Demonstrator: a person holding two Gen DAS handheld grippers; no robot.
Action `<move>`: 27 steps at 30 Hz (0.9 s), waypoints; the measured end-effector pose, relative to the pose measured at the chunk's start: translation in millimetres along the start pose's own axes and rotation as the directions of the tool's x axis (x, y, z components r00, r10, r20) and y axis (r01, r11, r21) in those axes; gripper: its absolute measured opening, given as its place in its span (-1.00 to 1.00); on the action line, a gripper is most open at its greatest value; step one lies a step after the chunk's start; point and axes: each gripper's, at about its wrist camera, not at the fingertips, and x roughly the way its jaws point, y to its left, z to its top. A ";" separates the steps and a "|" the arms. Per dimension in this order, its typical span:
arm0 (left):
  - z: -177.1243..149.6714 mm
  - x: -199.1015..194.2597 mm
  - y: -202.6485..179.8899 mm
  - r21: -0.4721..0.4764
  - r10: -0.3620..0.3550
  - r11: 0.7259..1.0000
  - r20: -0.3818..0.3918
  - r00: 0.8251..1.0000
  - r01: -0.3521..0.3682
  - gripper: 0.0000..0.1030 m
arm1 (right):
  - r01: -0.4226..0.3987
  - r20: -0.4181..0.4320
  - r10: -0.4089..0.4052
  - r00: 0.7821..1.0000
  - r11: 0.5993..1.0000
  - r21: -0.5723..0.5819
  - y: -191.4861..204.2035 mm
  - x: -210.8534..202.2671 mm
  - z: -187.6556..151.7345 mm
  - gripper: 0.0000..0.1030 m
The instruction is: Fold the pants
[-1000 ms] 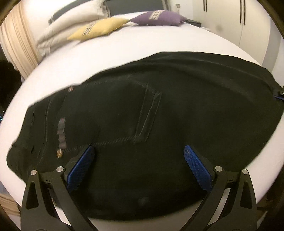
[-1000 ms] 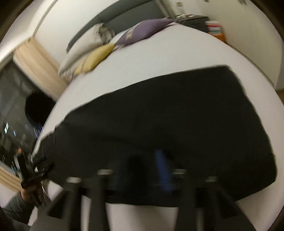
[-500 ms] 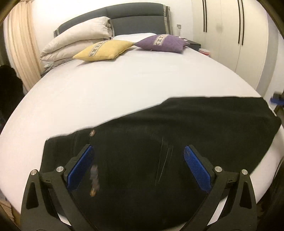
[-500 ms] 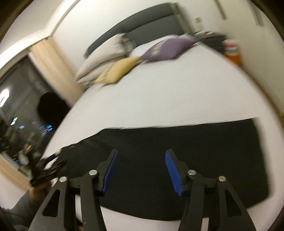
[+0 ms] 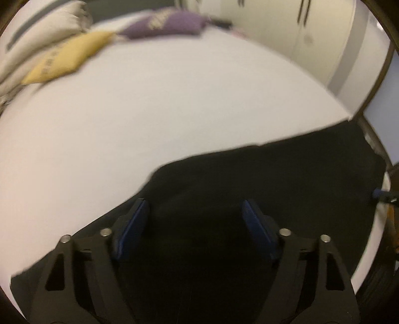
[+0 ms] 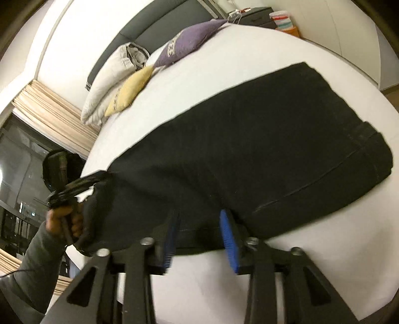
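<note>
Black pants (image 6: 249,149) lie folded lengthwise across the white bed (image 6: 249,62), hem end to the right. My right gripper (image 6: 199,234) is at their near edge, and its jaws are closing with that edge between the blue pads (image 6: 228,236), which do not press on it. In the blurred left wrist view, my left gripper (image 5: 197,216) hovers over the pants (image 5: 286,187), its jaws closing, with no cloth visibly pinched. The right wrist view shows a hand holding the left gripper (image 6: 72,187) at the pants' left end.
Yellow (image 6: 129,92), purple (image 6: 189,42) and white pillows (image 6: 109,74) lie at the headboard. A nightstand with cups (image 6: 281,20) stands at the far right. The bed's foot edge runs close under my right gripper. Wardrobe doors (image 5: 311,37) line the right wall.
The left gripper has swung fast along the pants, past the pocket and waistband, and its jaws have narrowed. The right gripper opened, drew back, then came down onto the near edge.
</note>
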 end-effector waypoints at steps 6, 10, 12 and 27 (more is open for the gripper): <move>33.4 50.5 -3.3 -0.047 0.070 0.996 -0.032 0.997 -0.071 0.65 | -0.007 0.040 0.006 0.999 0.999 0.043 -9.9 -8.9 0.4 0.00; 59.6 43.7 -1.3 -0.110 0.150 0.983 0.002 0.989 -0.149 0.65 | -0.061 0.102 0.060 0.993 0.998 0.007 8.9 -24.7 4.4 0.23; 57.8 13.7 -8.1 -0.120 0.141 0.984 0.090 0.986 -0.130 0.64 | -0.069 0.100 0.071 0.992 0.997 -0.026 13.9 -25.7 5.8 0.28; -148.4 -112.2 35.5 -0.320 0.297 0.918 0.158 0.942 -0.236 0.65 | -0.049 0.246 0.015 0.969 0.990 0.132 -21.0 -59.8 17.5 0.01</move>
